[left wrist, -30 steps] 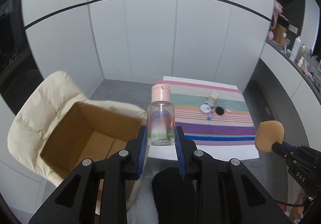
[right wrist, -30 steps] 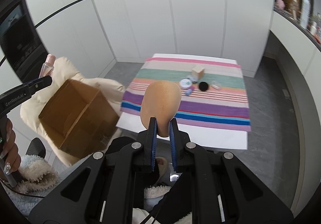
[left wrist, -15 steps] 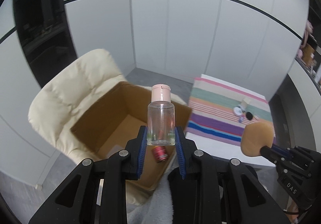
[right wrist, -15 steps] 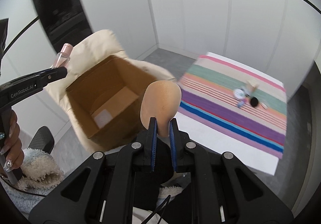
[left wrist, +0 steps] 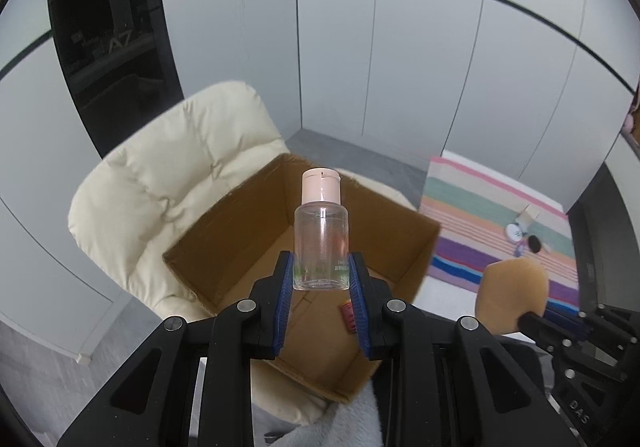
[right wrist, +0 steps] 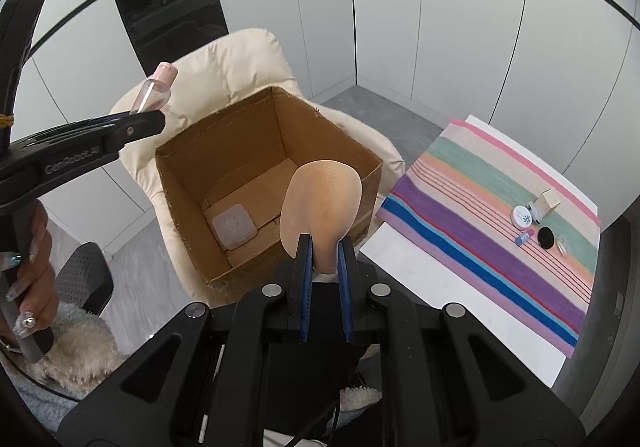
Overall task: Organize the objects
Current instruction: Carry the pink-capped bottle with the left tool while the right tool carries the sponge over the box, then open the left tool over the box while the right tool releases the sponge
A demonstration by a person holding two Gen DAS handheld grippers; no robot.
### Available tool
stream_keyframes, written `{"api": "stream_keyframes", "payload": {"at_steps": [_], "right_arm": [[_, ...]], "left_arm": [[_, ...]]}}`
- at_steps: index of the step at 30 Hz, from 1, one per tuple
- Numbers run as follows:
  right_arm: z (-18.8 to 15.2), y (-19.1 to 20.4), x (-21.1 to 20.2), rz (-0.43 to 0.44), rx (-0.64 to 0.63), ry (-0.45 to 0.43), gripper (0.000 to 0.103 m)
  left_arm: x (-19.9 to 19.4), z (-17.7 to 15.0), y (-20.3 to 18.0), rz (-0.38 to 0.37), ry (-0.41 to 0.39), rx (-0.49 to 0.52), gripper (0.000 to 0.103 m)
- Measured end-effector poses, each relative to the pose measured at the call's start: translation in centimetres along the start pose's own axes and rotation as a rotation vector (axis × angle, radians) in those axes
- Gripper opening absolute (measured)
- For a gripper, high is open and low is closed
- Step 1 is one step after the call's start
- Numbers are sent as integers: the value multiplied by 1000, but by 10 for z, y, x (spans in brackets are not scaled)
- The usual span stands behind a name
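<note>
My left gripper (left wrist: 321, 275) is shut on a clear bottle with a pink cap (left wrist: 321, 231) and holds it upright over the open cardboard box (left wrist: 240, 247). The bottle also shows in the right wrist view (right wrist: 154, 93). My right gripper (right wrist: 323, 247) is shut on a tan makeup sponge (right wrist: 320, 203) at the near right edge of the box (right wrist: 192, 207). The sponge also shows in the left wrist view (left wrist: 510, 293). Inside the box lie a small red item (left wrist: 347, 317) and a white square case (right wrist: 234, 226).
The box sits on a cream padded chair (left wrist: 160, 187). To the right a striped cloth (right wrist: 500, 243) covers a white table, with a small wooden block (right wrist: 547, 202), a round white tin (right wrist: 523, 217), a black disc (right wrist: 545, 237) and a small lipstick (right wrist: 524, 237).
Both grippers have swung left from the striped table toward the box. The box now lies right under the bottle and the sponge. Both grips are unchanged.
</note>
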State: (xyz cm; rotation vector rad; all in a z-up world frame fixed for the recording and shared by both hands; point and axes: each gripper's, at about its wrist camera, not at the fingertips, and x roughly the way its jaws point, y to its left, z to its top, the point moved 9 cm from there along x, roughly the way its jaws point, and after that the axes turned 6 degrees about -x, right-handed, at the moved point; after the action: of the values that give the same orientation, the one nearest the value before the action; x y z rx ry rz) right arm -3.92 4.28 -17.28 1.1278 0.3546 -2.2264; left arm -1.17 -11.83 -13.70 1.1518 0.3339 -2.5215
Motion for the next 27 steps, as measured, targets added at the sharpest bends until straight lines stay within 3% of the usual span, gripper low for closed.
{"api": "stream_keyframes", "payload": {"at_steps": [10, 18, 26, 27], "right_arm": [[37, -3, 65, 7, 33, 47, 12], [68, -11, 115, -11, 51, 75, 12], [72, -15, 141, -22, 64, 101, 13], [72, -14, 143, -17, 68, 102, 13]], "left_arm": [[78, 22, 29, 28, 108, -105, 28], [112, 40, 49, 133, 73, -83, 28], [126, 32, 50, 109, 118, -77, 29], [126, 31, 51, 100, 116, -82, 34]]}}
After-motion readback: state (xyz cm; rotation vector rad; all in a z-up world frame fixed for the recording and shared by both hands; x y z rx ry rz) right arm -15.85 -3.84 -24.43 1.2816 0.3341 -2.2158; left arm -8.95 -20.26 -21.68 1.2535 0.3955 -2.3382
